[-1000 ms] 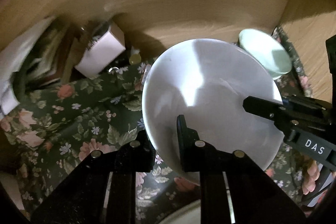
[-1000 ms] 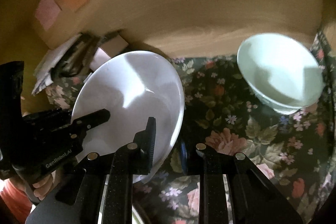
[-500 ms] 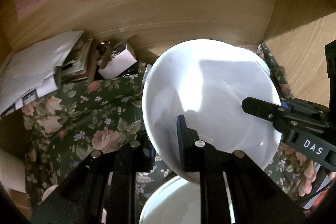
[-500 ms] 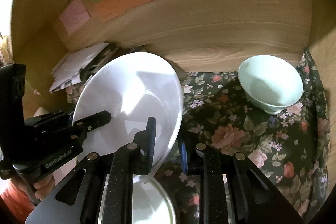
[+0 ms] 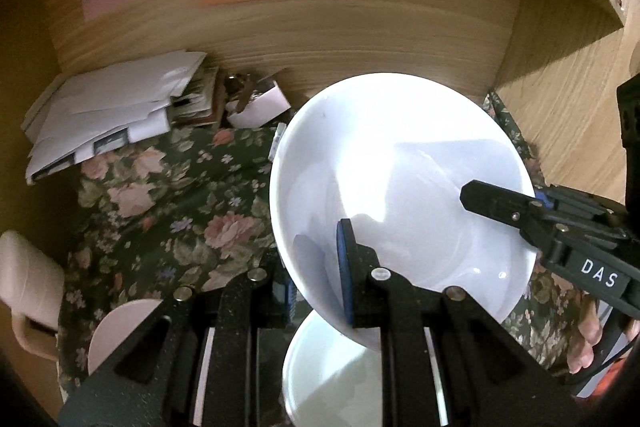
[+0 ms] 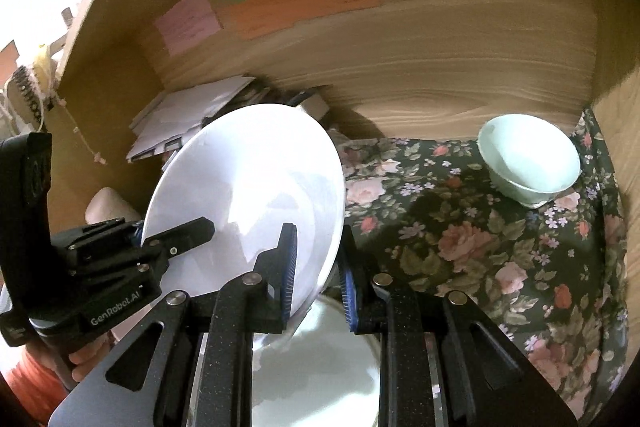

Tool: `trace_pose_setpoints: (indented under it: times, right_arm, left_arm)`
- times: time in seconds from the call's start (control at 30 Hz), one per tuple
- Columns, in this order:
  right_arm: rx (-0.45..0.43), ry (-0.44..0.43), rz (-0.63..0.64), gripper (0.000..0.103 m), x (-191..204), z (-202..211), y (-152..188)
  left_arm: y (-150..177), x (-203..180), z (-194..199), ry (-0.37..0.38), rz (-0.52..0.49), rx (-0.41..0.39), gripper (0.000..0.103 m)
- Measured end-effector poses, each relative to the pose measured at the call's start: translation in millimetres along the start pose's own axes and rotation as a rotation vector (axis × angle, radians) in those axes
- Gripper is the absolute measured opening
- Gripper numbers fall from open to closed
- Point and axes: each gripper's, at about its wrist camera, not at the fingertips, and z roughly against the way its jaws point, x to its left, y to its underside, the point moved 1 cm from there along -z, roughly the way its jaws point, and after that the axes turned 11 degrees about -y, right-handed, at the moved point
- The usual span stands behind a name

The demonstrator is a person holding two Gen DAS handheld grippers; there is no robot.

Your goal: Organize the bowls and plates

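Both tongs are clamped on one white plate (image 5: 400,187): left tongs (image 5: 316,267) on its near-left rim, right tongs (image 6: 316,263) on its right rim, pads on either face. The plate is held tilted and lifted off the desk (image 6: 460,247), which is covered by a floral cloth. Directly beneath it, at the near edge, a second white dish (image 6: 320,367) is seen; the held plate is judged to be either just lifted from it or about to be stacked on it, which cannot be told. A pale green bowl (image 6: 528,159) sits apart at the far right, not yet grouped. A pink plate (image 5: 120,331) lies near left, also separate. Papers (image 5: 112,107) are piled far left against the wooden back wall. The task is judged partway: nothing shows a finished stack, and the bowl and pink plate are left to sort.
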Motion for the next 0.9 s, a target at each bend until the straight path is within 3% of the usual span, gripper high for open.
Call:
trace_pose_setpoints:
  times: [0.9]
  right_arm:
    - [0.091, -0.121, 0.089, 0.019, 87, -56, 29]
  left_arm:
    - [64, 98, 33, -0.086, 0.137, 0.001, 0.017]
